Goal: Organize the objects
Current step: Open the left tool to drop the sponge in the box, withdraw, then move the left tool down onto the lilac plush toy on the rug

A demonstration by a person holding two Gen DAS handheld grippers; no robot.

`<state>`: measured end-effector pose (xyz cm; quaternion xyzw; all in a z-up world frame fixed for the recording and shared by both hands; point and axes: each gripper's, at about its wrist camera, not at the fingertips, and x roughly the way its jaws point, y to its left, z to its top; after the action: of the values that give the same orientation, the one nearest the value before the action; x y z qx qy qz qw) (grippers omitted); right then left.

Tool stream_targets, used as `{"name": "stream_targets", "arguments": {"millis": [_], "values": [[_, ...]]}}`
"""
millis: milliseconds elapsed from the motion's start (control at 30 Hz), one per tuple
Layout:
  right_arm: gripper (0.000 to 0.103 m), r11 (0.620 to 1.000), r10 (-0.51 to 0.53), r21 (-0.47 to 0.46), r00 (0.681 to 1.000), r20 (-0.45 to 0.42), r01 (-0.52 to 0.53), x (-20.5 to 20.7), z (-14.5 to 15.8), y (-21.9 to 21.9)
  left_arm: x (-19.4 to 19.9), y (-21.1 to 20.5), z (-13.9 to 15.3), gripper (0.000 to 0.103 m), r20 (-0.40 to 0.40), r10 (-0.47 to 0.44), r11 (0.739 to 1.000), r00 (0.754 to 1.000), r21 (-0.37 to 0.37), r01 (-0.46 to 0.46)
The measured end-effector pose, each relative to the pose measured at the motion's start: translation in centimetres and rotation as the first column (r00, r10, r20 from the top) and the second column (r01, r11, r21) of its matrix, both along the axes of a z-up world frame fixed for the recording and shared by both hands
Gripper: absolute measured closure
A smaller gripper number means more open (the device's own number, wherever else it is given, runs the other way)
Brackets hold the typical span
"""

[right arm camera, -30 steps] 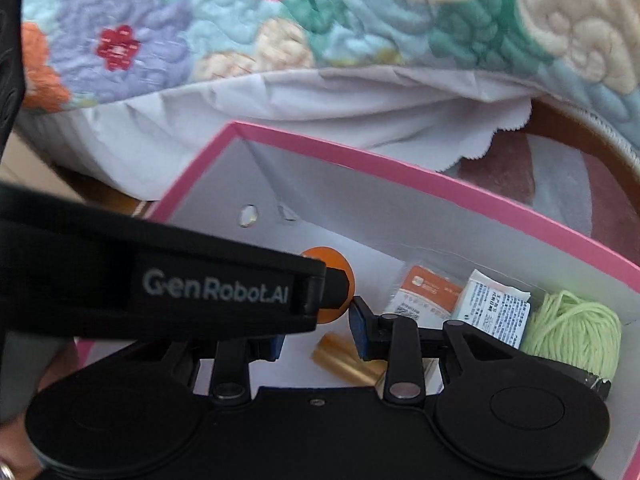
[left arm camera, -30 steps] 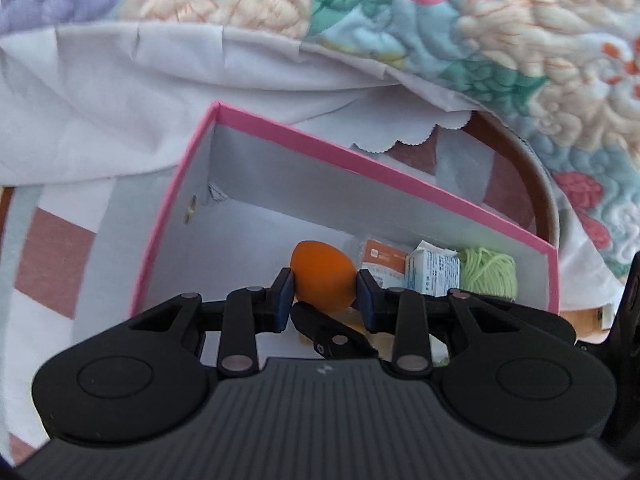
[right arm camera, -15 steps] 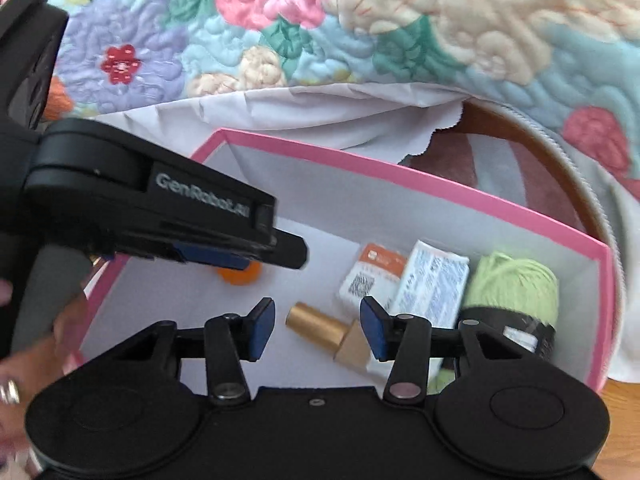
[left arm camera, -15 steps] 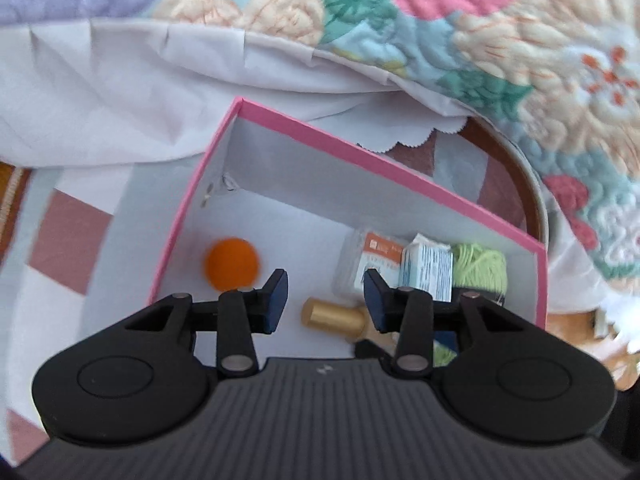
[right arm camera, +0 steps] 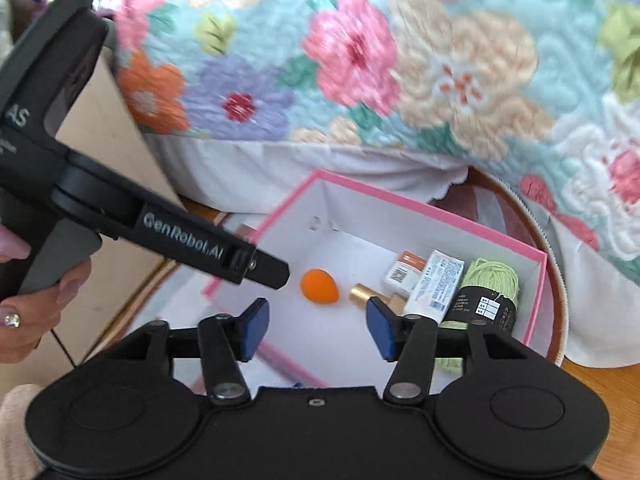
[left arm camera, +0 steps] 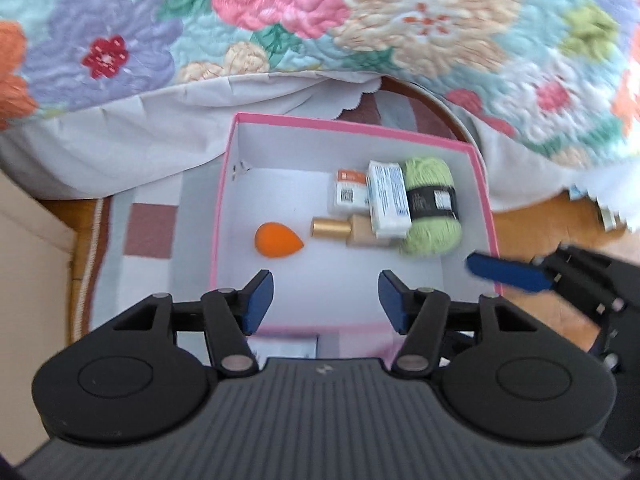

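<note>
Left gripper (left arm camera: pixel 326 296): jaws spread wide, nothing held, poised above near edge of pink box (left arm camera: pixel 482 184). Right gripper (right arm camera: pixel 316 330): likewise wide apart and empty, above near left corner of box.

Contents, seen from left wrist: orange sponge (left arm camera: pixel 277 241) lying alone on white floor, left of centre. Gold-capped bottle (left arm camera: pixel 348 230) just beside at 3 o'clock, on its side. Two small cartons (left arm camera: pixel 372 196) and green yarn ball (left arm camera: pixel 430 208) packed together toward 2 o'clock corner, carton overlapping bottle. Box resting on striped mat (left arm camera: pixel 150 224) beside floral quilt (left arm camera: pixel 320 20).

Judged step: sponge deposited, both tools clear of box. Items inside appear settled. Next move calls for locating any remaining loose object outside box, none clearly visible here; otherwise, withdrawal. Caution: right gripper near box's right wall; knock could shift it.
</note>
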<state>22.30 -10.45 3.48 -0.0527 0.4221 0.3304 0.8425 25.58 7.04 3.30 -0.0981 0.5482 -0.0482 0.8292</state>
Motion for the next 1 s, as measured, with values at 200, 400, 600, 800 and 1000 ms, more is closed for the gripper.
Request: {"name": "stream_targets", "arguments": {"millis": [200,400,600,800,1000], "values": [[0.03,0.999,0.039,0.007,0.999,0.037,-0.039,-4.3,3.5,-0.7,-4.6,0.2,4.3,0.038,0.028,-0.043,0.998,0.999,0.035,0.042],[0.022,0.997,0.076,0.001,0.994,0.073,-0.076,-8.6,5.7,-1.3,-9.2,0.7,7.4,0.031,0.06,-0.07,0.997,0.996,0.024,0.069],[0.015,0.996,0.084,-0.005,0.993,0.081,-0.084,-11.9,5.9,-1.5,-13.2,0.4,7.7,0.025,0.087,-0.103,0.994,0.991,0.044,0.1],[0.012,0.995,0.09,-0.043,0.993,0.075,-0.087,-14.4,3.8,-1.8,-15.8,0.1,5.6,0.021,0.07,-0.117,0.993,0.991,0.007,0.116],[0.011,0.996,0.037,-0.088,0.997,0.069,-0.031,-15.6,0.7,-2.0,-16.6,-0.2,2.3,0.011,0.056,-0.108,0.994,0.993,-0.012,0.109]]}}
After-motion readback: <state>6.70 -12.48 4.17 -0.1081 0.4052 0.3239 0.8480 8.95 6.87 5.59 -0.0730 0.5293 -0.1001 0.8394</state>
